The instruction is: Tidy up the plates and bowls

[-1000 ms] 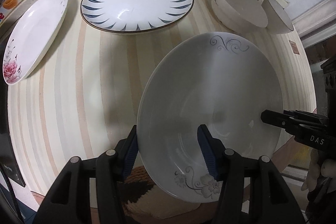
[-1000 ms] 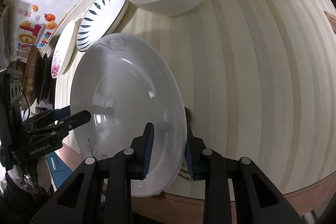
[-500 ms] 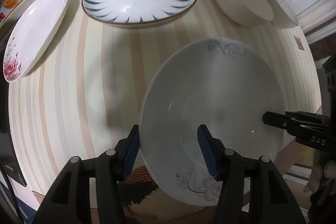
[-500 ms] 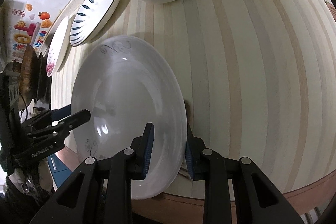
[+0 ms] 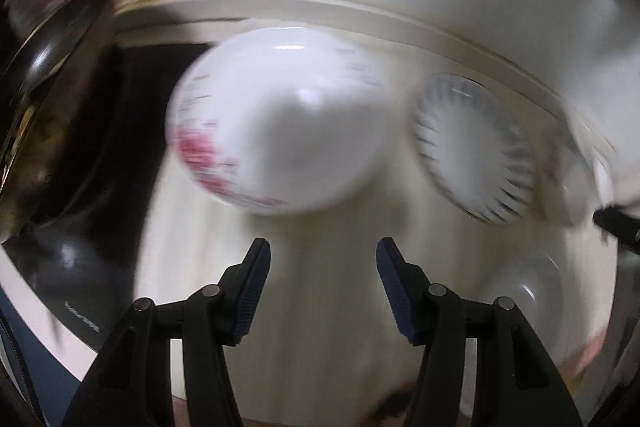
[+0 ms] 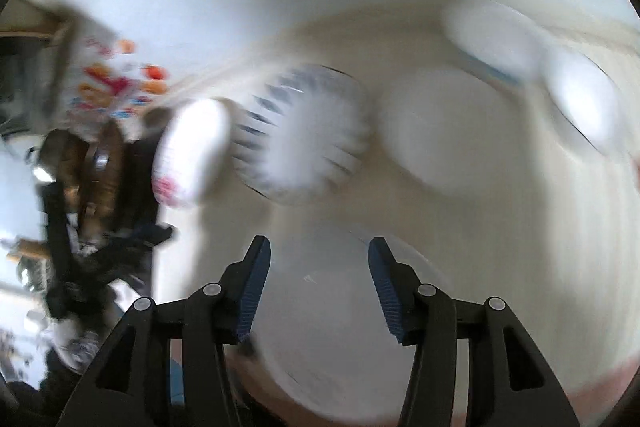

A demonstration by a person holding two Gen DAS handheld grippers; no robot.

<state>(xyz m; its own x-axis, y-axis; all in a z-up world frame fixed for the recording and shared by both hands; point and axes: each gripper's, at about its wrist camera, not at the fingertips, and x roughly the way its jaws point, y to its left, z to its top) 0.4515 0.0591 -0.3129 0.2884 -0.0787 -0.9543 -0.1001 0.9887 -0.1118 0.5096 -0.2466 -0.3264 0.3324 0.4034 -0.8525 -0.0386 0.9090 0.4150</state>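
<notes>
Both views heavily motion-blurred; details soft.

Left gripper (image 5: 323, 269): jaws spread apart, nothing between them. Centre of the left wrist view, ahead of the jaws, lies the pink-flowered plate (image 5: 276, 131) on the striped worktop (image 5: 320, 307). Blue-leaf plate (image 5: 474, 151) sits to its right, close beside it. Lower right of the frame, a pale round dish, too smeared to identify.

Right gripper (image 6: 319, 271): jaws likewise apart and empty. A large white plate (image 6: 344, 327) lies on the worktop low in the right wrist view, directly under and beyond the jaws; I cannot tell whether a pad touches it. Upper half of that frame: pink-flowered plate at left, blue-leaf plate centre, white bowl (image 6: 444, 131) right of it, 1 more bowl (image 6: 580, 103) far right.

Judgement: plates not yet stacked; next pickup is probably the pink-flowered plate.

Risks:
- Fast swing toward the pink-flowered plate could strike its rim and shove it into the blue-leaf plate.
- Glazed rims are slippery; a shallow bite may let a plate tip out.
- White plate looks near the worktop's front edge; a nudge could send it off.
</notes>
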